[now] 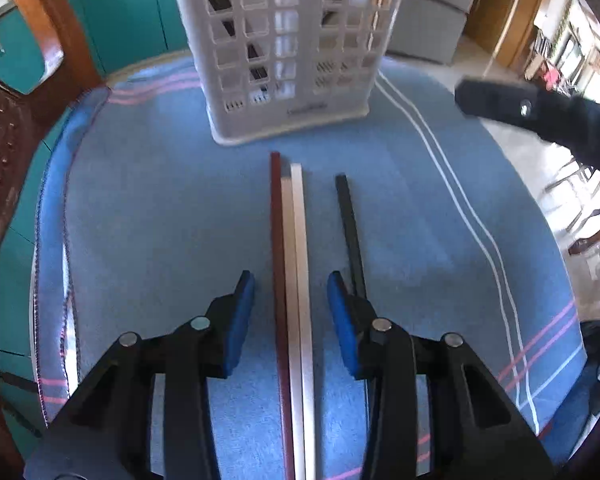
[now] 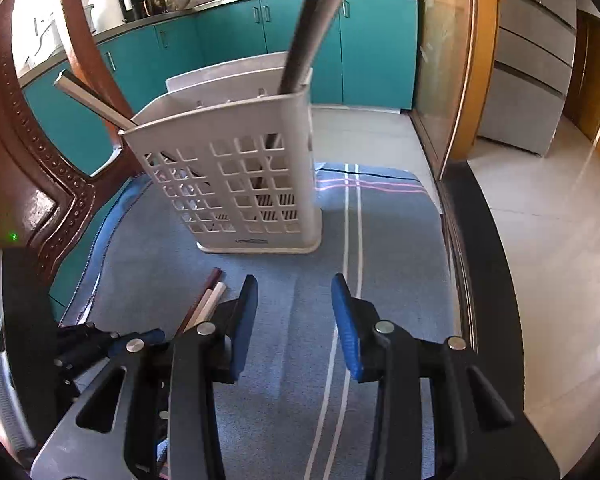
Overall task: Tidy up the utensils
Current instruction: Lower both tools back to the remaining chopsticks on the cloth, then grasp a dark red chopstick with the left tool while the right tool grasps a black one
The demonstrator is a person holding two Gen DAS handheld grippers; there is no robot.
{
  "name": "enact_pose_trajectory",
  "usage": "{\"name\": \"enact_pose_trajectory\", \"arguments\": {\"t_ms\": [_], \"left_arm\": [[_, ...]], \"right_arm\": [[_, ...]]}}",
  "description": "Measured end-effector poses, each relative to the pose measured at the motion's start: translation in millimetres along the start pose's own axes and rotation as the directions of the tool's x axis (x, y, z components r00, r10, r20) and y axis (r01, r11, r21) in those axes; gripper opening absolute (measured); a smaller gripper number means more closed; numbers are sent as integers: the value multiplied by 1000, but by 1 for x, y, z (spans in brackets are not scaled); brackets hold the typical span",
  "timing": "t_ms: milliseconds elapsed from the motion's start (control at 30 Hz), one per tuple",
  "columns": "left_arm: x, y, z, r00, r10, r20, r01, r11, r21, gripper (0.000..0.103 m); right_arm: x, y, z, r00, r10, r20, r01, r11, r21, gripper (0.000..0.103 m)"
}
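Blue striped cloth point(image 1: 180, 200) bore a white slotted utensil holder point(image 1: 288, 92), label unreadable; left gripper point(image 1: 291, 292) straddled chopsticks point(image 1: 294, 280), right gripper point(image 2: 295, 292) gaped empty.

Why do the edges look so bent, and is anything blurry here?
Left wrist view: the fisheye lens curves the blue cloth; the right gripper is smeared by motion blur, while the chopsticks are sharp. Right wrist view: door frames bow outward, and sunlight glares off the floor.
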State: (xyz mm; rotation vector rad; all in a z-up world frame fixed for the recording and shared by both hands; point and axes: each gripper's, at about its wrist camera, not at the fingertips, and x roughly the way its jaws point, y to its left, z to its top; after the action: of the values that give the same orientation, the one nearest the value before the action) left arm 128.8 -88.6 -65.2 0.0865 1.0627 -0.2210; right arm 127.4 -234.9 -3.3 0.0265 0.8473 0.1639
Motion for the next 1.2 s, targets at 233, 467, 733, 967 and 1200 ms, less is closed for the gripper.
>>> {"name": "enact_pose_trajectory", "arguments": {"t_ms": [233, 467, 733, 967, 1200], "left_arm": [[-2, 22, -3, 995, -92, 23, 95, 981, -171, 18], [-19, 31, -3, 980, -180, 81, 194, 955, -224, 19], [-30, 48, 1, 993, -78, 85, 98, 958, -270, 34], [-23, 63, -6, 999, -44, 22, 49, 947, -318, 39], [-23, 63, -4, 1000, -13, 22, 19, 951, -310, 39]], "right_arm": [[10, -7, -8, 999, -3, -48, 5, 1000, 26, 38], [18, -9, -12, 996, -22, -84, 24, 999, 21, 38], [29, -1, -17, 992, -12, -127, 12, 1000, -3, 40], [59, 23, -30, 969, 90, -231, -94, 996, -6, 40], [74, 55, -37, 978, 30, -206, -55, 992, -116, 39]]}}
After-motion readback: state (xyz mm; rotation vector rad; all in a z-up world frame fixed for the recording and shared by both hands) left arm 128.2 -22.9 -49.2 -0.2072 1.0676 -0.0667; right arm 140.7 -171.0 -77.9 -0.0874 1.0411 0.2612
